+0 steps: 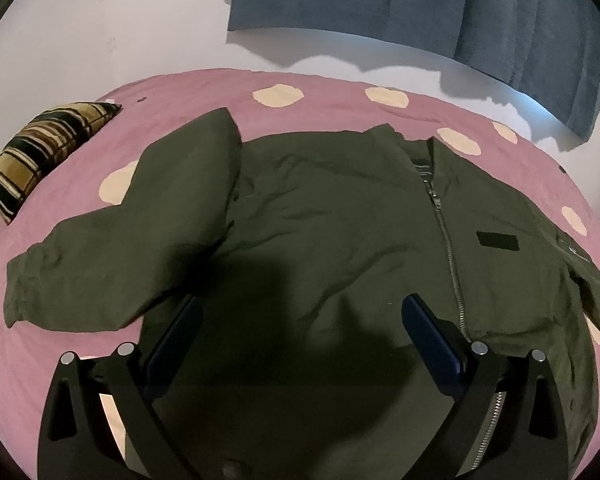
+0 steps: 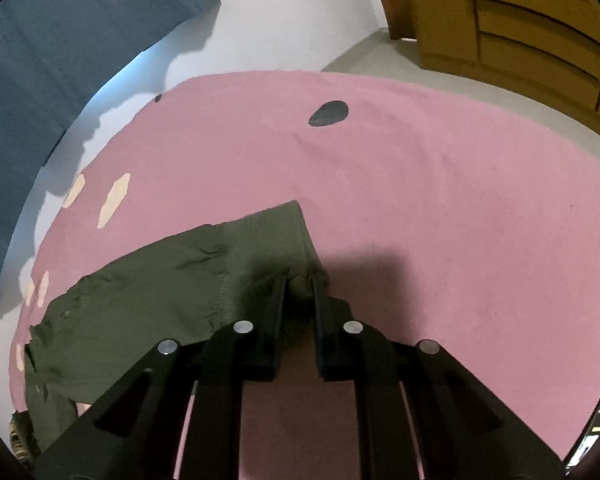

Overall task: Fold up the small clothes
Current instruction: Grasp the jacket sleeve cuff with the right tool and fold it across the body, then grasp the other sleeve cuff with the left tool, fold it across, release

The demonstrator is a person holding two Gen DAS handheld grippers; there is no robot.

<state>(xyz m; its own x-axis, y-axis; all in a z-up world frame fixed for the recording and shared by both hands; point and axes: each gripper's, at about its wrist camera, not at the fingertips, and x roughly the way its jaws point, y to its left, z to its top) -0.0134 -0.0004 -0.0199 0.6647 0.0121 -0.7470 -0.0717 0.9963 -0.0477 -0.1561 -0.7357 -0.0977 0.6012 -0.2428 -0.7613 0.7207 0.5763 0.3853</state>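
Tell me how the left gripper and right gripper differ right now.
The left gripper is open, its fingers wide apart above the jacket body; the right gripper is shut on the jacket's cuff. The left holds nothing; the right pinches fabric. Both are black and point down at the pink bed.

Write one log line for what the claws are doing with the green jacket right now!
left claw: open, over jacket | right claw: shut on sleeve cuff | jacket: spread flat, zipped, on pink bed
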